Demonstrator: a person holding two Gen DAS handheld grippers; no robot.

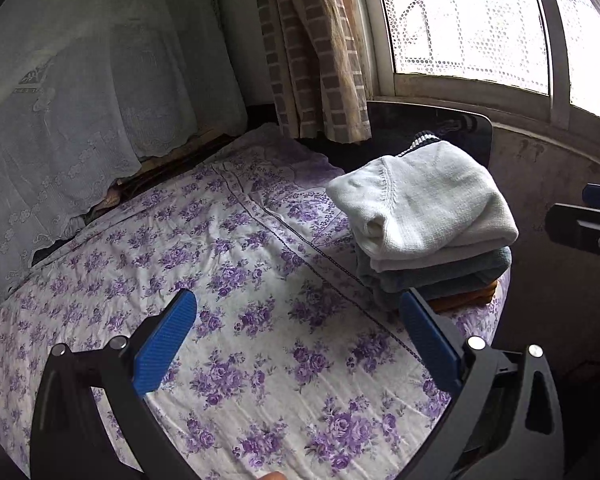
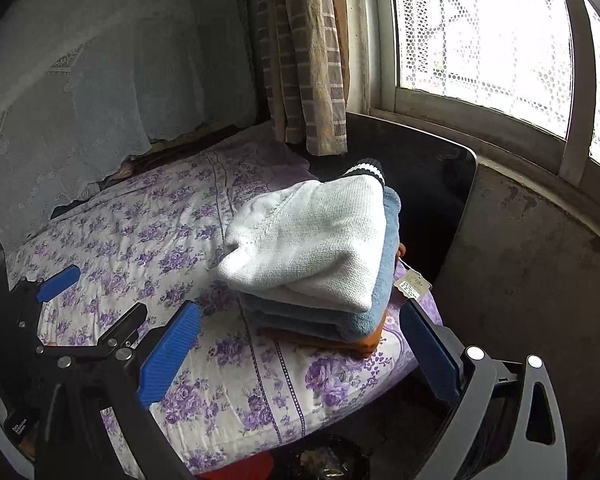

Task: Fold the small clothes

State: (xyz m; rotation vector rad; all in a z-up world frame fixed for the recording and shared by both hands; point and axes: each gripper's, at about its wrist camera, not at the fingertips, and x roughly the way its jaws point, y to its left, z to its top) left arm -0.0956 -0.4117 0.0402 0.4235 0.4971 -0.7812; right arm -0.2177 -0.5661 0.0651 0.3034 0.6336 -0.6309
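Note:
A stack of folded clothes sits at the right edge of the bed with the purple-flowered sheet (image 1: 228,264) (image 2: 148,248). On top lies a white knit sweater (image 1: 424,200) (image 2: 312,248) with a dark striped cuff. Under it are blue-grey folded pieces (image 1: 432,276) (image 2: 384,272) and an orange one (image 2: 340,342) at the bottom. My left gripper (image 1: 300,320) hovers open over the bare sheet, left of the stack, holding nothing. My right gripper (image 2: 300,332) is open in front of the stack, its blue pads either side, also holding nothing. The left gripper (image 2: 88,292) shows at the right wrist view's left edge.
A pale lace cloth (image 1: 80,120) hangs over the wall at the back left. A checked curtain (image 1: 312,48) hangs beside the window (image 1: 468,20). A dark board (image 2: 432,200) stands behind the stack against a concrete ledge (image 2: 532,272). A paper tag (image 2: 414,283) lies by the stack.

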